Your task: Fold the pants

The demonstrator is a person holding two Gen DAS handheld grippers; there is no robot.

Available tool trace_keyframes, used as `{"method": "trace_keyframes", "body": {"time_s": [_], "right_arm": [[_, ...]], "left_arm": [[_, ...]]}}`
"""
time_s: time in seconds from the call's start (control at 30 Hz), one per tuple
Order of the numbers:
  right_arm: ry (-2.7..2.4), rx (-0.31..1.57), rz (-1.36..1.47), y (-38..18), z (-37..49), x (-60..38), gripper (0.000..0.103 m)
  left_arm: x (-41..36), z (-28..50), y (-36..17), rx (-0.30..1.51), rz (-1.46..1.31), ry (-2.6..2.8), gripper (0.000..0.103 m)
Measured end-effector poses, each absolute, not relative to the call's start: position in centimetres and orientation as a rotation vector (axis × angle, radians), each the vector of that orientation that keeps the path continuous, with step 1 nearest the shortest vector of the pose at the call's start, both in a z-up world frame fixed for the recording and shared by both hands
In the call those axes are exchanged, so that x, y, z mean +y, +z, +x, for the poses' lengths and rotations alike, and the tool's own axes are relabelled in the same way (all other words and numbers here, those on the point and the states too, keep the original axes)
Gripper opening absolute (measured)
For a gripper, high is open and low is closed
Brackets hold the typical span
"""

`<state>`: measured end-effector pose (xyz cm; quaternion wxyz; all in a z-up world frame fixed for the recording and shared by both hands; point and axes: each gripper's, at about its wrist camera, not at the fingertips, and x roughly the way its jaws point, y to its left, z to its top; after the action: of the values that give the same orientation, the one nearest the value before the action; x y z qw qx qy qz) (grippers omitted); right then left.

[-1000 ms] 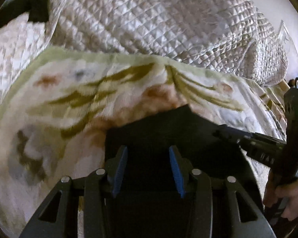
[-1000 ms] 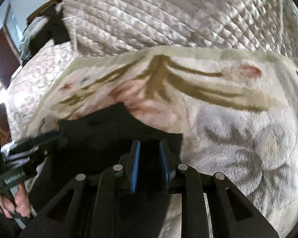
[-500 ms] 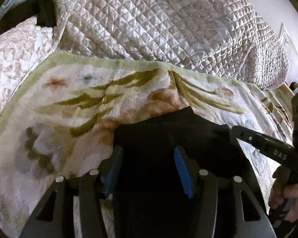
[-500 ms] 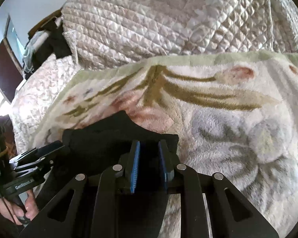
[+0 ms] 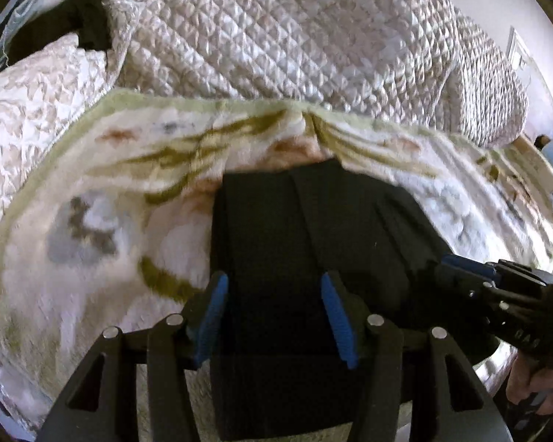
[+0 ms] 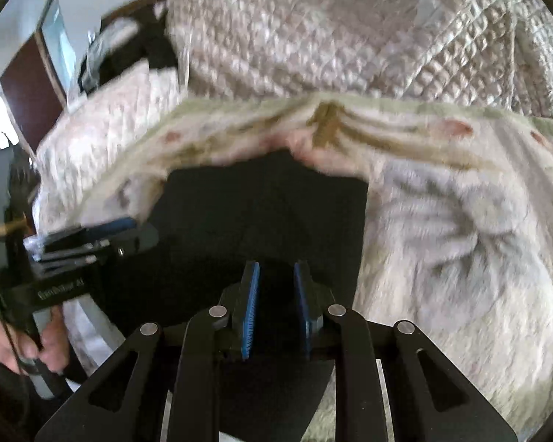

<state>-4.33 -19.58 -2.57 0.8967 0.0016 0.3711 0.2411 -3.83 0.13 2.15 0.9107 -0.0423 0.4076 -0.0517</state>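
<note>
Holding black pants (image 5: pixel 295 243) folded on the floral blanket (image 5: pixel 103 228): left gripper (image 5: pixel 272 316) clamped across a wide bunch, right gripper (image 6: pixel 274 305) pinching the near edge. Risk: uneven pull could shear the layers, skewing the fold.

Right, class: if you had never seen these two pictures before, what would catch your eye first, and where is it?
First, the black pants, a dark block low in the middle against the pale floral blanket. Next, the blue-padded left gripper and right gripper, each at the bottom of its own view with black cloth between its jaws. Behind rises a heap of shiny quilted bedspread.
</note>
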Motion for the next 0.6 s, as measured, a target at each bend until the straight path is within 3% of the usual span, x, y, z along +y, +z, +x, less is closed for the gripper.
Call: {"method": "trace_keyframes", "body": {"time_s": [0.23, 0.3, 0.37, 0.6], "right_arm": [[0.517, 0.745, -0.001, -2.1, -4.5, -19.5, 0.024], [0.511, 0.734, 0.011, -1.8, -4.5, -19.9, 0.037], [0.506, 0.726, 0.029, -1.5, -4.4, -20.2, 0.042], [0.473, 0.748, 0.109, -1.6, -3.4, -21.8, 0.042]], "left_arm": [[0.5, -4.0, 2.6, 0.817, -0.074, -0.104, 0.056], [0.7, -4.0, 2.9, 0.808, -0.078, -0.107, 0.055], [0.8, -4.0, 3.0, 0.807, -0.085, -0.11, 0.055], [1.9, -3.5, 3.4, 0.798, -0.126, -0.122, 0.056]]}}
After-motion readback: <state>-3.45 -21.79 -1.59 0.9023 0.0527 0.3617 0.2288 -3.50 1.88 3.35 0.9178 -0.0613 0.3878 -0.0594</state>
